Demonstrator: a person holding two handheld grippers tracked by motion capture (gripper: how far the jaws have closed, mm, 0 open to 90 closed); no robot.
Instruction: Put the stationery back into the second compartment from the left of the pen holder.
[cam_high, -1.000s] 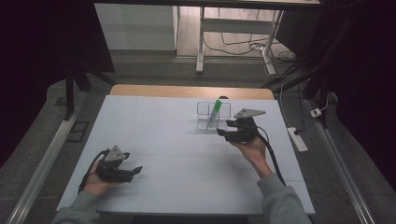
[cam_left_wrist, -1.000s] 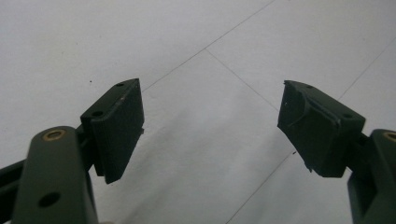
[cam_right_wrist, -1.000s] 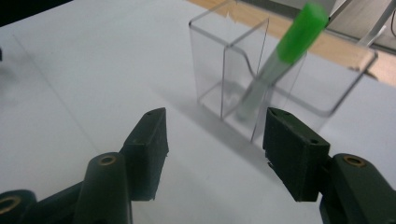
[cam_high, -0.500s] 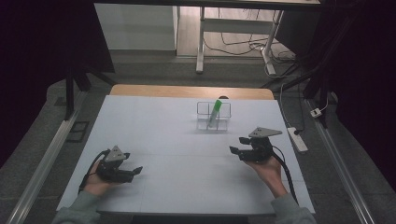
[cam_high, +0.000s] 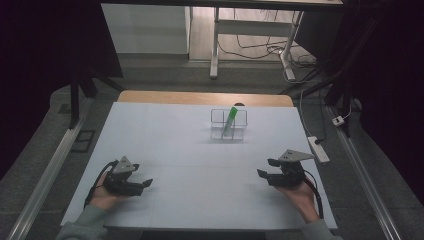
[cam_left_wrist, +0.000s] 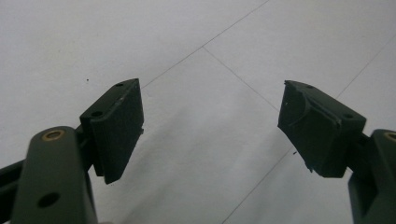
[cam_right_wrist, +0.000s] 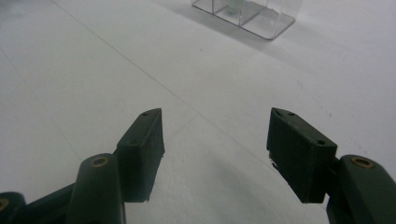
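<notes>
Now both idle: left hand-held gripper (cam_high: 145, 183) near worktop's (cam_high: 165, 130) front left corner, right hand-held gripper (cam_high: 264, 168) near front right, each spread, empty. Green tube (cam_high: 229, 120) leans in clear rack (cam_high: 228, 125) toward back edge; likely light, slippery — pinch upper end.

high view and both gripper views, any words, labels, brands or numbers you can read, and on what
There is no readable text in any of the views.
Green tube in the clear rack: no label that can be made out.
Left hand-held gripper and right hand-held gripper: plain black jaws, both open, no markings.
White table: only thin seam lines.
</notes>
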